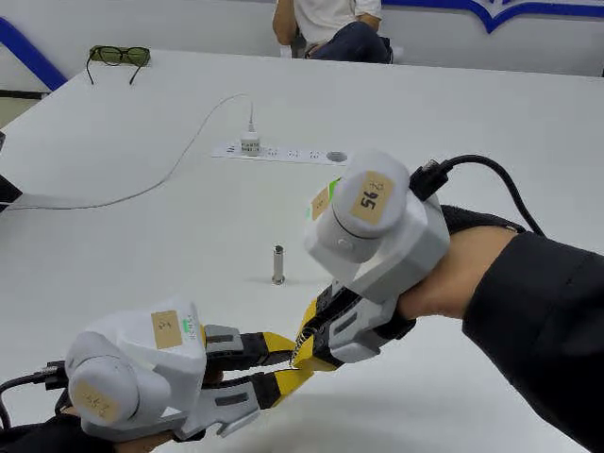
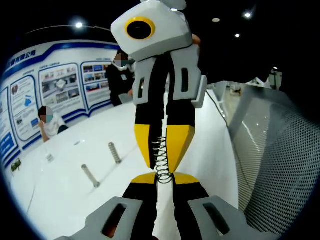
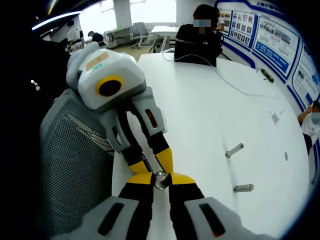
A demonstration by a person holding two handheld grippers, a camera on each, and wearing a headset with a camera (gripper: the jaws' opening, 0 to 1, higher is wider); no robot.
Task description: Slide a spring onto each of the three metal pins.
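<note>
My two grippers meet tip to tip low over the white table (image 1: 142,236). The right gripper (image 1: 304,347) is shut on a coil spring (image 2: 162,152), which runs along its yellow fingers. The left gripper (image 1: 293,366) is shut on a thin silvery pin (image 3: 151,166), whose end meets the spring's round mouth (image 3: 160,180). A bare metal pin (image 1: 278,264) stands upright on the table beyond the grippers. In the left gripper view, another pin (image 2: 115,152) wearing a spring stands close to the bare pin (image 2: 91,176).
A white power strip (image 1: 283,153) with a plug and a long cable lies mid-table. Dark glasses (image 1: 118,55) rest at the far left corner. A person (image 1: 330,24) sits at the far edge. A grey mesh chair back (image 2: 270,150) is close beside the grippers.
</note>
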